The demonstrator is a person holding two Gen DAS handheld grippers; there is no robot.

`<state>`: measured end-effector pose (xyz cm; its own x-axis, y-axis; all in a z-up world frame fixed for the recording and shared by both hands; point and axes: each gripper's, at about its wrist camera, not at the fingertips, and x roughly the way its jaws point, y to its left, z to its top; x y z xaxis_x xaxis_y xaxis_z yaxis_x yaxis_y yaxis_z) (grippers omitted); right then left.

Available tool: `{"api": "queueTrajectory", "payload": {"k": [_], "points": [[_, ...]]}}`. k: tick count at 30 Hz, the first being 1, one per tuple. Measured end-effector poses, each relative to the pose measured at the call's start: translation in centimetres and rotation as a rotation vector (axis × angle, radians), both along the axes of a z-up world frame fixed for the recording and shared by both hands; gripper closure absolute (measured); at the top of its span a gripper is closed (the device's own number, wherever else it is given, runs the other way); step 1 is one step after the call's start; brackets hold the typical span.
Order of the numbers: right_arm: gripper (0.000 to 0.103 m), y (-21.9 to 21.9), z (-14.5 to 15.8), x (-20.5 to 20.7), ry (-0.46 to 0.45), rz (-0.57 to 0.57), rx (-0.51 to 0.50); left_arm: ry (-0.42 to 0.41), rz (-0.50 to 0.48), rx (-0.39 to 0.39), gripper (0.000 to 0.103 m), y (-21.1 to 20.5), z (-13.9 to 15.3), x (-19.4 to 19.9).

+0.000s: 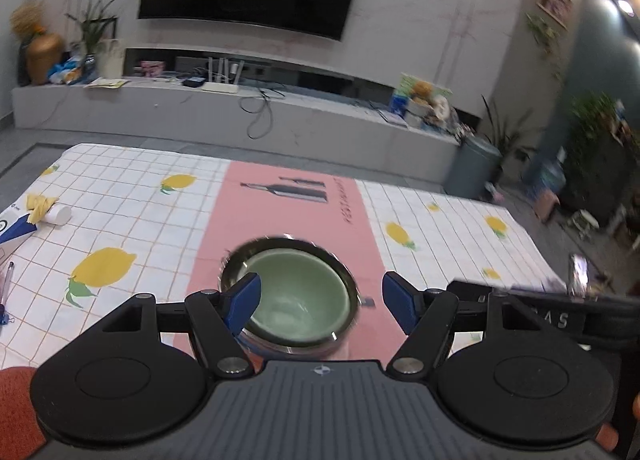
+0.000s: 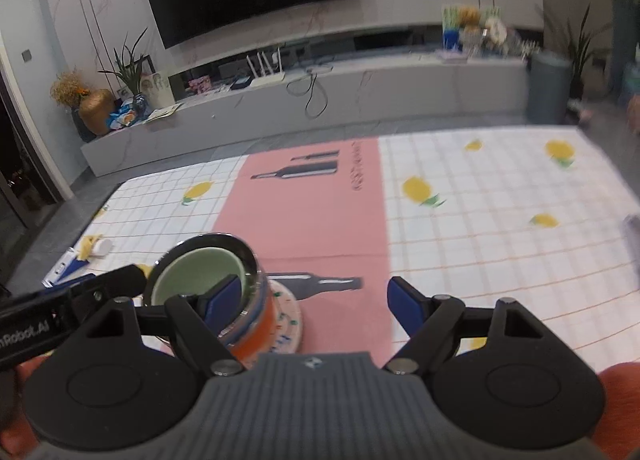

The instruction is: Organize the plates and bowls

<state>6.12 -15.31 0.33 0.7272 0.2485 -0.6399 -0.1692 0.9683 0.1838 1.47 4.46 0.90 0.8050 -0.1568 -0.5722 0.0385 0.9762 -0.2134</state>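
Bowls nested on the plate
Both tongs gape empty, left tongs [image 1: 320,300] and right tongs [image 2: 312,302]; center your green bowl [image 1: 298,292] at twelve o'clock.

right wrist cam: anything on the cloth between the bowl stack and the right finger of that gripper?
Nothing. In the right wrist view the stretch from the bowl stack to the right finger shows only the pink mat with its printed bottle graphic.
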Motion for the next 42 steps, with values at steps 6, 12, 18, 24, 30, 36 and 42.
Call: {"api": "queueTrajectory", "payload": {"k": [6,12,18,24,30,36,42], "points": [[0.023,-1.6,-0.2,-4.1,-0.109,-0.066,-0.101,-0.027,-0.045,0.073,0.022,-2.3,-1.5,-2.6],[0.014,-2.6,-1.0,-8.1,-0.25,-0.094,-0.147,-0.149,0.04,0.173,0.022,-4.3,-2.6,-5.7],[0.007,-3.4,-2.5,-9.6,-0.258,-0.121,-0.12,-0.114,0.085,0.193,0.02,-4.8,-5.0,-7.1],[0.007,-2.9,-5.6,-9.4,-0.167,-0.08,-0.157,-0.061,0.083,0.23,0.019,-5.2,-6.8,-6.9],[0.008,-2.0,-7.7,-9.0,-0.114,-0.021,-0.182,-0.008,0.054,0.227,0.02,-5.3,-8.3,-5.5],[0.008,-2.4,-9.0,-8.7,-0.072,-0.026,-0.165,0.027,0.045,0.238,0.02,-5.6,-9.4,-5.5],[0.008,-2.4,-9.7,-8.2,-0.031,-0.025,-0.156,0.07,0.067,0.207,0.02,-4.5,-9.9,-5.0]]}}
